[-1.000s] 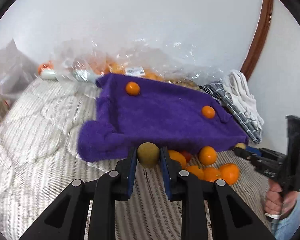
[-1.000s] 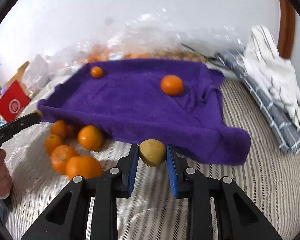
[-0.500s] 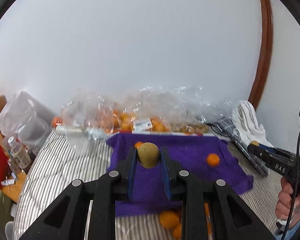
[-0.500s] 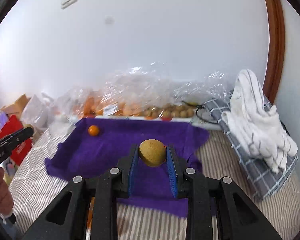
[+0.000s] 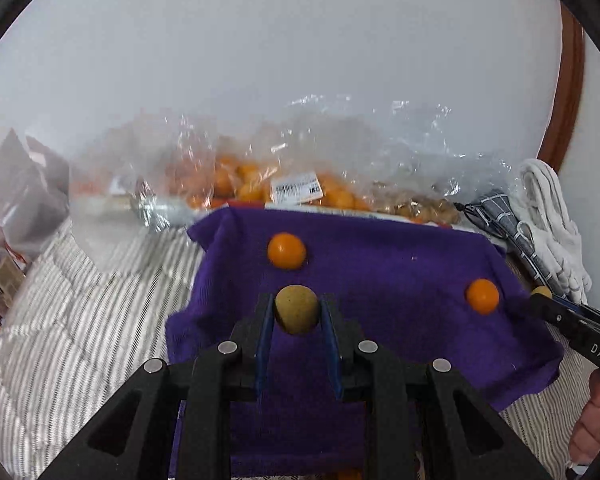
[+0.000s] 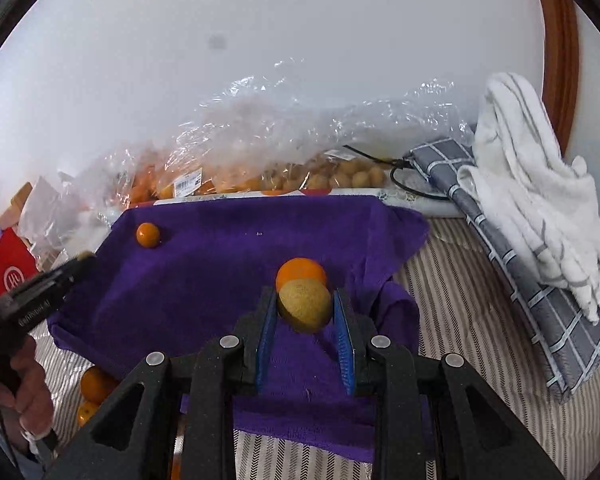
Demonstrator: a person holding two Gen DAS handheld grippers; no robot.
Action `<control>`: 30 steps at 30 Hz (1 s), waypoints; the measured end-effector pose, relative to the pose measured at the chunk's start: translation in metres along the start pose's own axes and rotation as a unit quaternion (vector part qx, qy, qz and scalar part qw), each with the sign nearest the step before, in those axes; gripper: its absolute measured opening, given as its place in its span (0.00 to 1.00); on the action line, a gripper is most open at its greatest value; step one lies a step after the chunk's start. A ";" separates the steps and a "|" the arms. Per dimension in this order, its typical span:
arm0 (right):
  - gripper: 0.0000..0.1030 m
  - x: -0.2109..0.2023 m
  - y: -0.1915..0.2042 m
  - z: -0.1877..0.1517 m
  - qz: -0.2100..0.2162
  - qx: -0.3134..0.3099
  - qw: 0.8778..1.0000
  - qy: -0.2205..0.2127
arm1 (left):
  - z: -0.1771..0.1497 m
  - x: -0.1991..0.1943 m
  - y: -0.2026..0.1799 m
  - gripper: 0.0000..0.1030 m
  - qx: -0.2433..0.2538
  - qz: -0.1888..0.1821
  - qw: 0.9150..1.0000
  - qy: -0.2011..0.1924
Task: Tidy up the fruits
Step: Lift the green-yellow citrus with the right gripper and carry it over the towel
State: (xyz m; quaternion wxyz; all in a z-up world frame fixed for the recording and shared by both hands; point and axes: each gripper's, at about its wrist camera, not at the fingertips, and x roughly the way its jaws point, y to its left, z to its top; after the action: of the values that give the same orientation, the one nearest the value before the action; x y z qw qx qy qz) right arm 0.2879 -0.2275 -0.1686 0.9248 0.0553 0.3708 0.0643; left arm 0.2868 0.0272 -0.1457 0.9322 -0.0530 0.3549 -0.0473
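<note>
Both grippers are hovering above the purple terry towel [image 5: 400, 280], each clenched on a fruit. The left gripper [image 5: 297, 312] is gripping a round brownish-green fruit [image 5: 296, 308] just short of the towel's left small orange [image 5: 287, 251]. The right gripper [image 6: 305, 312] is pinching a second brownish-green fruit [image 6: 306, 306], directly before the right-hand orange [image 6: 300, 270].

Two round, dull yellow-brown fruits are held off the surface — one [image 5: 297, 309] between the blue pads of the left gripper [image 5: 296, 316], the other [image 6: 305, 305] between those of the right gripper [image 6: 305, 312]. On the purple towel [image 5: 380, 280] two oranges are seen lying well apart — one [image 5: 287, 251] near the far left corner, one [image 5: 482, 296] near the right edge. More oranges [image 6: 94, 384] lie on the striped bedding beside the towel's near left edge.
</note>
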 end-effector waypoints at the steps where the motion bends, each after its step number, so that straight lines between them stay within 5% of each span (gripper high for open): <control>1: 0.27 0.001 -0.001 0.000 -0.002 0.001 1.000 0.000 | -0.002 0.003 0.002 0.22 -0.006 -0.006 1.000 0.006; 17: 0.27 0.030 0.006 -0.017 -0.011 -0.017 0.999 0.038 | -0.013 0.015 0.004 0.22 -0.005 0.031 0.999 0.023; 30: 0.27 0.038 0.009 -0.020 -0.022 -0.012 0.998 0.049 | -0.014 0.022 0.010 0.22 -0.023 0.019 0.999 0.044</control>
State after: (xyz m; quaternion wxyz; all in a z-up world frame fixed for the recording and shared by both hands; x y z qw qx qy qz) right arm 0.3006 -0.2119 -0.2079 0.9072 0.0326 0.4163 0.0508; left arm 0.2943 0.0336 -0.1718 0.9151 -0.0653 0.3973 -0.0238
